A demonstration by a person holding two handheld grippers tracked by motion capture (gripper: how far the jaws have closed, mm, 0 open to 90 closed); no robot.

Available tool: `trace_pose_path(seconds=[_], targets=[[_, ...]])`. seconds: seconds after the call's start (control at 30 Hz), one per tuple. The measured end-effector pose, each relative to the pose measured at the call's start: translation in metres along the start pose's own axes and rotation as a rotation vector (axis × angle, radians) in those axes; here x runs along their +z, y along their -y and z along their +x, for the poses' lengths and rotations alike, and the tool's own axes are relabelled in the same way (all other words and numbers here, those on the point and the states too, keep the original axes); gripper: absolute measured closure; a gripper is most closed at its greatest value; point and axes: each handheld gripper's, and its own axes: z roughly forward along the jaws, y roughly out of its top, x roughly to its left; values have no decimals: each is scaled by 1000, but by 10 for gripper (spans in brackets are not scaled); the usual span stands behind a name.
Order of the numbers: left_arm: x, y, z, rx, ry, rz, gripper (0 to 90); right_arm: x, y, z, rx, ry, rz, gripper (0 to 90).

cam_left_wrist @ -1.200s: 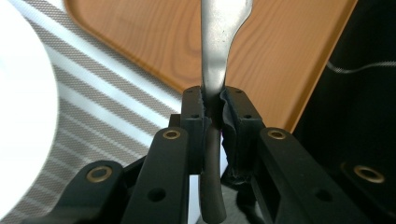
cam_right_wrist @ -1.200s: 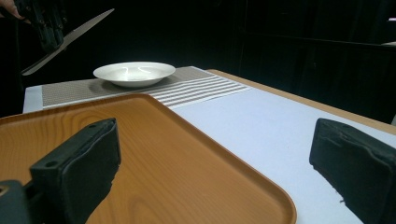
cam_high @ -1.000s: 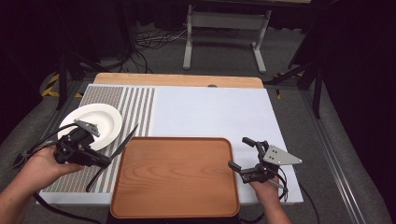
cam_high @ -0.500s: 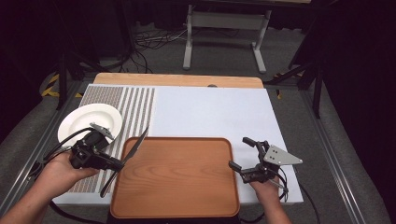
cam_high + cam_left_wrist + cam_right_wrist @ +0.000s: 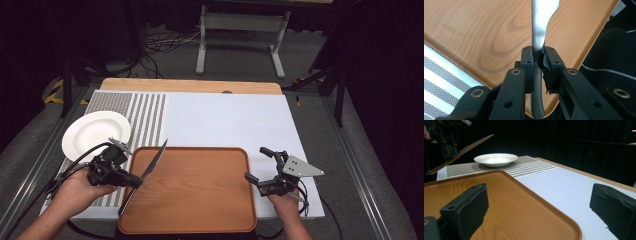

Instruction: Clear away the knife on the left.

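- A lab or studio test rig: dark curtained surroundings
- loose cables [image 5: 155, 47] on the grey floor [image 5: 240, 60]
- metal stand [image 5: 240, 25] behind the desk [image 5: 225, 115]

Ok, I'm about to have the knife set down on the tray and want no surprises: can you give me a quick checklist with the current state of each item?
1. Left gripper clamped on the knife: ok, jaws shut on its handle in the left gripper view.
2. Knife over the wooden tray: ok, the blade crosses the tray's left edge, lifted.
3. Tray surface bare for the set-down: ok.
4. White plate out of the way: ok, it sits on the striped mat, apart from the tray.
5. Right gripper clear: ok, jaws open at the tray's right edge, holding nothing.
6. Knife's height above the tray: cannot tell.
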Motion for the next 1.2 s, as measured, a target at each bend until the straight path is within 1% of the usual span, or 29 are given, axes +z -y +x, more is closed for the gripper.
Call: trace_pose_path(seconds=[0.07, 0.23, 0.3, 0.43, 0.53, 0.6, 0.7, 0.73, 0.8, 0.87, 0.9, 0.93, 1.03, 1.07, 1.1, 1.2], targets=[[2, 0, 0, -7, 8, -2, 800, 0, 0, 0, 0, 0, 0, 25], [11, 0, -1, -18, 8, 3, 800, -1, 0, 0, -3, 0, -3, 25], [14, 0, -1, -27, 19, 2, 800, -1, 0, 0, -2, 1, -3, 25], [21, 0, 0, -37, 17, 15, 800, -1, 0, 0, -4, 0, -3, 26], [26, 0, 0, -52, 10, 24, 799, -1, 0, 0, -2, -1, -4, 26], [30, 1, 0, -51, -8, 32, 800, -1, 0, 0, -2, -2, -3, 25], [36, 2, 0, -67, -24, 40, 799, -1, 0, 0, -4, -3, -1, 25], [38, 3, 1, -66, -30, 42, 800, -1, 0, 0, -4, -3, -1, 25], [41, 4, 1, -78, -35, 36, 800, -1, 0, 0, -4, -3, -2, 26], [42, 4, 1, -86, -53, 44, 800, -1, 0, 0, -3, -3, -2, 26], [44, 4, 2, -80, -51, 38, 801, -1, 0, -1, -3, -3, -3, 26], [45, 5, 2, -79, -45, 44, 802, -2, 0, -1, -3, -3, -3, 26], [46, 5, 3, -80, -51, 47, 802, -1, 0, 0, -4, -3, -3, 26], [48, 5, 3, -91, -41, 44, 802, -1, 0, 0, -4, -3, -3, 26], [48, 5, 3, -88, -52, 43, 803, -1, 0, 0, -4, -3, -3, 26], [50, 6, 4, -97, -48, 50, 803, -1, 0, 0, -4, -3, -3, 26]])
